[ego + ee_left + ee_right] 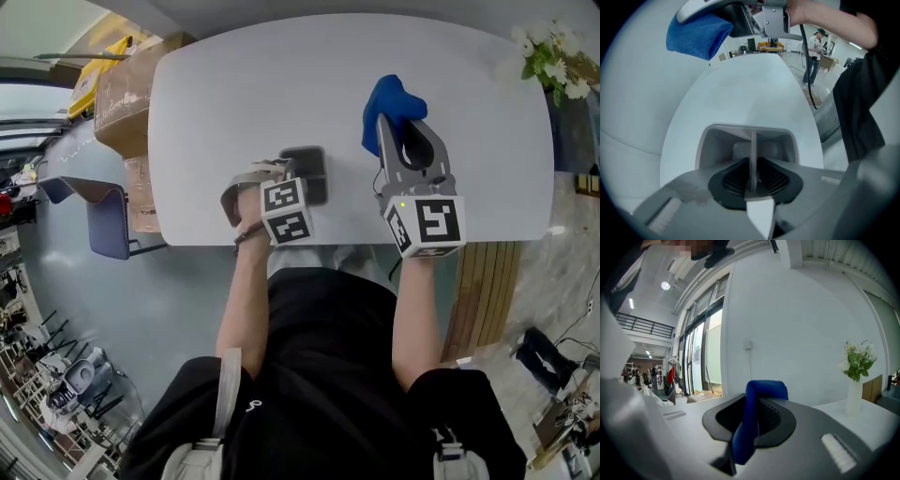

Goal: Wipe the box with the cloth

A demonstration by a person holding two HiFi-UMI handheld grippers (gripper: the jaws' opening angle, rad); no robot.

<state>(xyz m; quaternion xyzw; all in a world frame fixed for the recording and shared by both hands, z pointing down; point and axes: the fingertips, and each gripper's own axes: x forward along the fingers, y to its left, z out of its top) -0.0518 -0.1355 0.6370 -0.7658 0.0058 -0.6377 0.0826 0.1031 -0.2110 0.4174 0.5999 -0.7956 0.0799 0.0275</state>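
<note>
Between the left tongs (753,174) a thin grey wall of the box (717,140) is pinched, seen edge-on, with the 2 jaws clenched on it from either side. The open hollow of the box is seen just past the jaw tips in the left gripper view. From the head view the box is found on the white counter (281,84), near the front edge and left of the middle.

The right tongs (750,425) are clenched on the blue cloth (764,391). 1 fold of it is trapped between the jaws, and a bunched part is pushed up past their tips. In the head view the cloth is held to the right of the box and apart from it. In the left gripper view it is seen at the upper left, clear of the box; whether it touches the counter cannot be told.

Farther out, white flowers (857,361) are stood in a pale vase (853,399) at the far right corner of the counter. Cardboard boxes (127,89) are stacked beside the counter's left end, and a blue chair (103,220) is set just in front of them.
</note>
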